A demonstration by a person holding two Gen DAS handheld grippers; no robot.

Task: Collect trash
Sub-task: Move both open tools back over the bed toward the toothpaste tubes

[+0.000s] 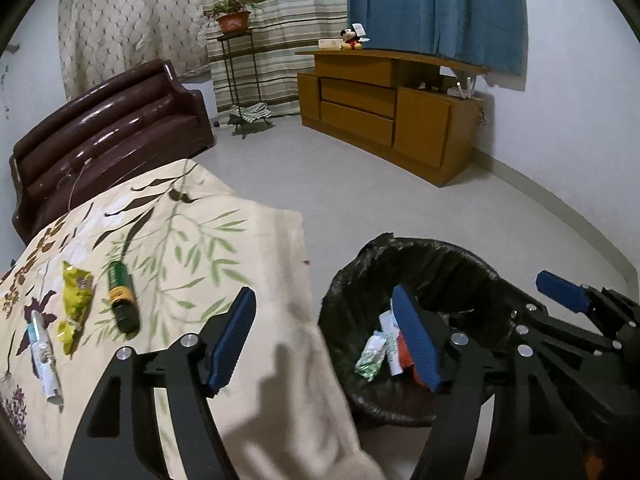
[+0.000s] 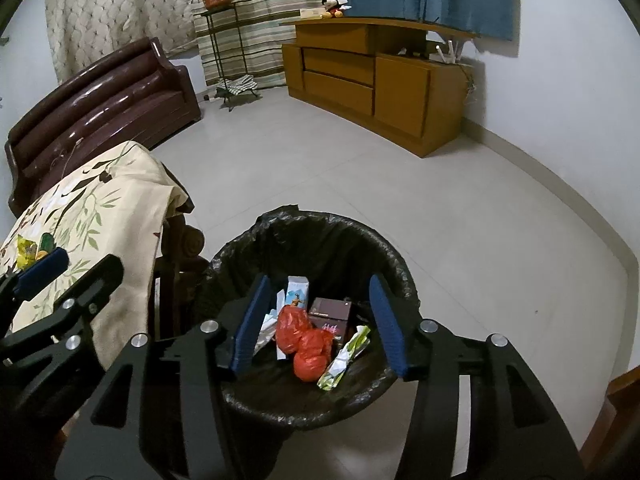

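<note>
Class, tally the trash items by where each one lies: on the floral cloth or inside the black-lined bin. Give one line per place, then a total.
On the floral cloth: 3 (white tube, yellow wrapper, green bottle)
Inside the bin: 4 visible (red bag, white-blue carton, dark box, green-white wrapper)
Total: 7

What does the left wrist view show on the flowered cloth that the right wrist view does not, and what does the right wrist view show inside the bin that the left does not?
Only the left wrist view shows the white tube lying on the flowered cloth, left of the yellow wrapper.

Only the right wrist view shows the dark box in the bin, beside the red bag.

Both show the green bottle, the bin, and both open, empty grippers: left gripper, right gripper.
</note>
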